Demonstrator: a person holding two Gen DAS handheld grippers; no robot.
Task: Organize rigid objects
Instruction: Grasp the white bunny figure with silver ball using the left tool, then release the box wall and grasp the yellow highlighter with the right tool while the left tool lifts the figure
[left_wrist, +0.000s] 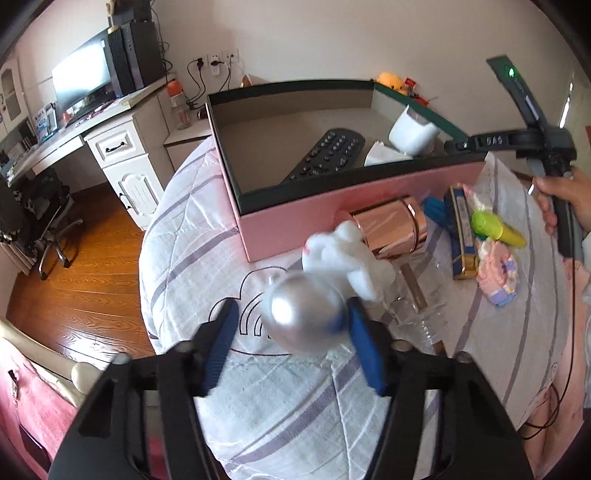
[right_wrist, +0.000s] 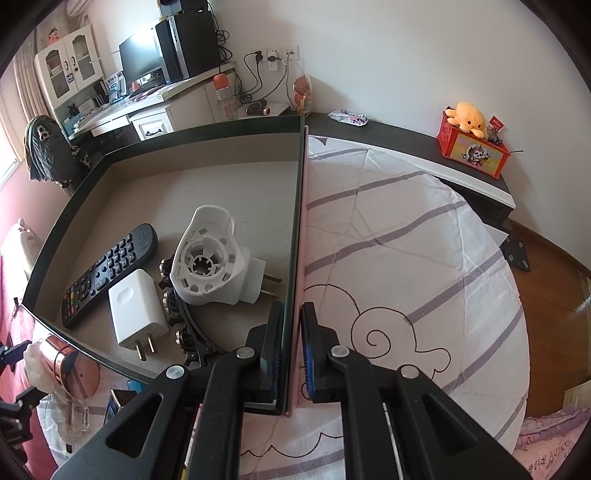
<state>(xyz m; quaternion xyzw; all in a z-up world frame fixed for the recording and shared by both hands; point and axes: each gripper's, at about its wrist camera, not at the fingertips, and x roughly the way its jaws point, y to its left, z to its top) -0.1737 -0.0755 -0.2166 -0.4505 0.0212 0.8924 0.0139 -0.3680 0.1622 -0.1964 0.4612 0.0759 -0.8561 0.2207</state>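
Left tongs (left_wrist: 291, 343): clamped on a silver-and-white figurine (left_wrist: 317, 295), lifted, box at 12 o'clock.
Right tongs (right_wrist: 291, 354): pinching the pink box (right_wrist: 301, 221) wall.
Done: remote (right_wrist: 107, 271), charger (right_wrist: 135, 314), white plug-in holder (right_wrist: 210, 258) boxed.
Left: rose-gold cylinder (left_wrist: 391, 229), toys on bed at 2 o'clock.

A monitor (right_wrist: 138, 55) stands on the white desk (left_wrist: 66, 138), and an orange plush octopus (right_wrist: 468, 116) sits on a red box (right_wrist: 474, 153).

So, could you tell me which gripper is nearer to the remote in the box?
Right. The right gripper is clamped on the box wall, with the remote just inside. The left gripper is outside the box, holding a silver toy over the bed.
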